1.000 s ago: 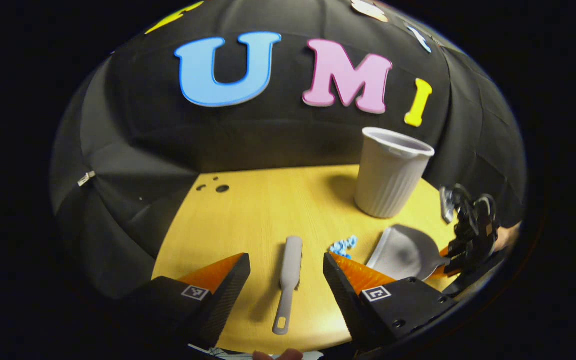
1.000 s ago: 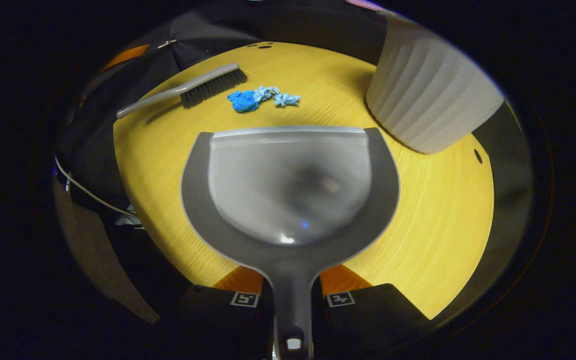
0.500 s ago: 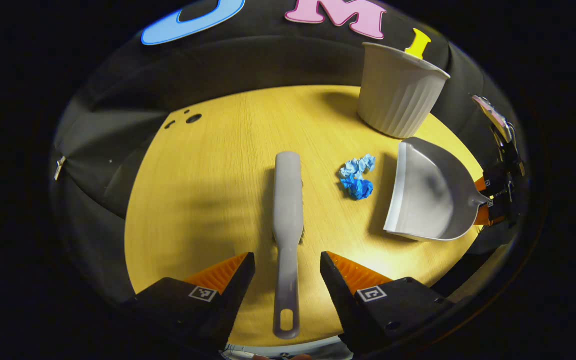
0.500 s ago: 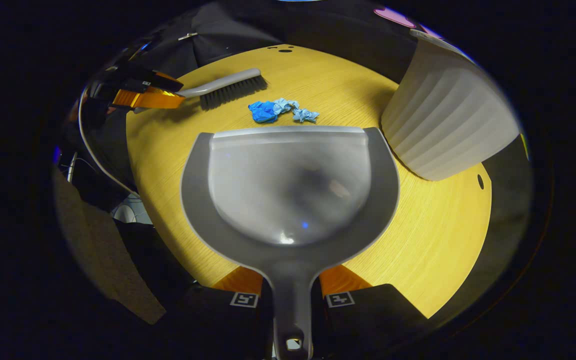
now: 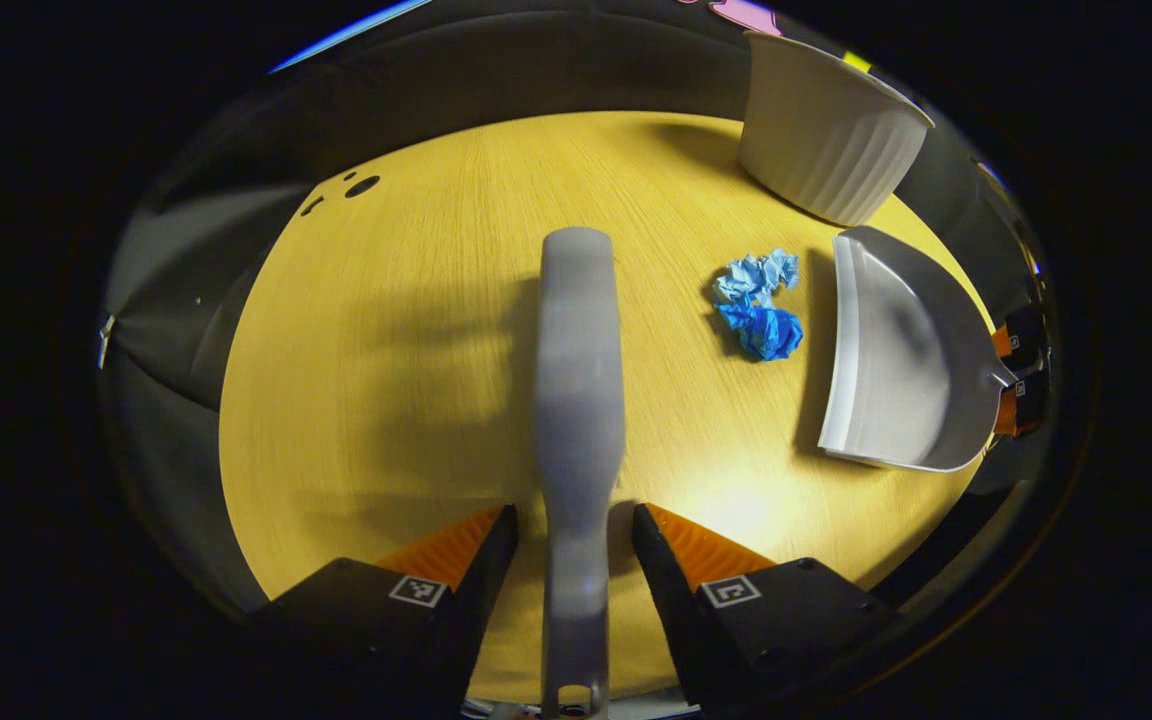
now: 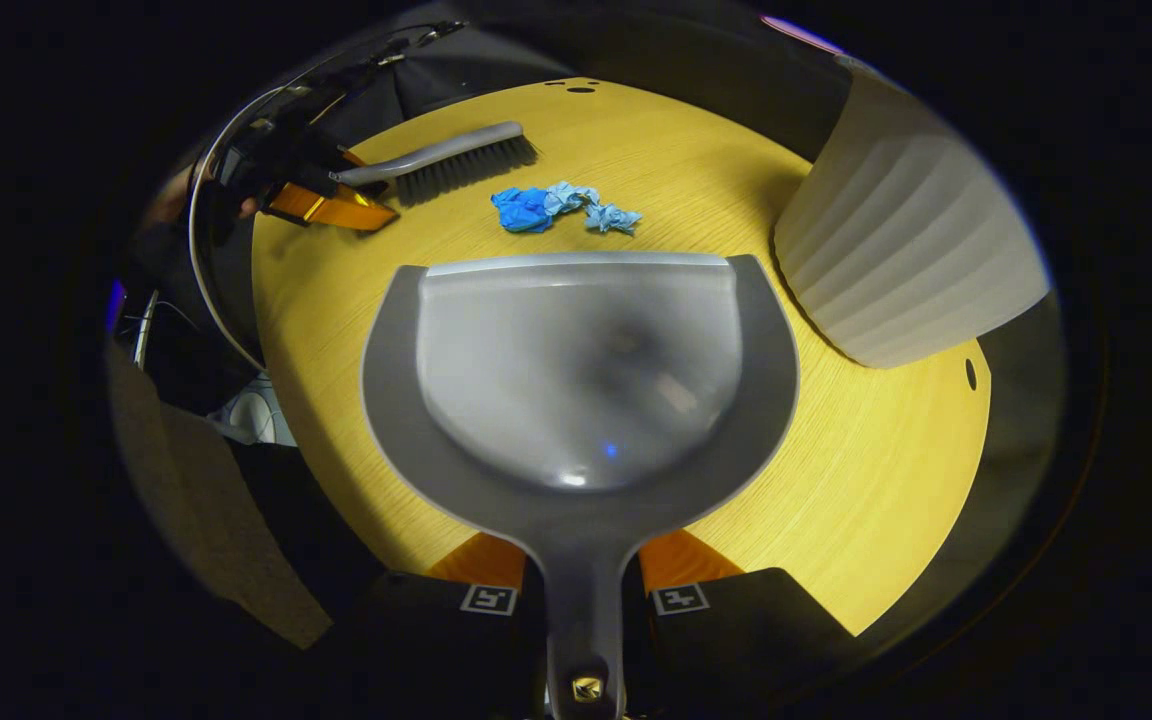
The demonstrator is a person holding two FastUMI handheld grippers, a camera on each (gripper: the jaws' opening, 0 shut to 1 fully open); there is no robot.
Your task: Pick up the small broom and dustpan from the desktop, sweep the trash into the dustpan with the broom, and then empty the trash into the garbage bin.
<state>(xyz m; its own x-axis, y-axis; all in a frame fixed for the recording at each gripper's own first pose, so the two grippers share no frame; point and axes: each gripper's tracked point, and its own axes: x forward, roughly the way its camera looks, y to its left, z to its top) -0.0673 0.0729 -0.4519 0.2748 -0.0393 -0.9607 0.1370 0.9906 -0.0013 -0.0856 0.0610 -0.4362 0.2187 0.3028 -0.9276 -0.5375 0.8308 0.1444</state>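
- Yellow bench (image 5: 416, 330): broom (image 5: 578, 360) handle lies lengthwise between your left claw (image 5: 568, 530), fingers open, not yet touching.
- Right claw (image 6: 581, 575) clamps the dustpan (image 6: 581, 370) handle.

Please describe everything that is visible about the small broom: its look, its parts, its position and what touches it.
The small broom is grey and looks like plastic, with a long flat back, a narrow handle ending in a hanging hole, and dark bristles underneath. It lies on the yellow table, left of the blue crumpled trash. Its handle sits between the open fingers of the left gripper; whether they touch it cannot be told.
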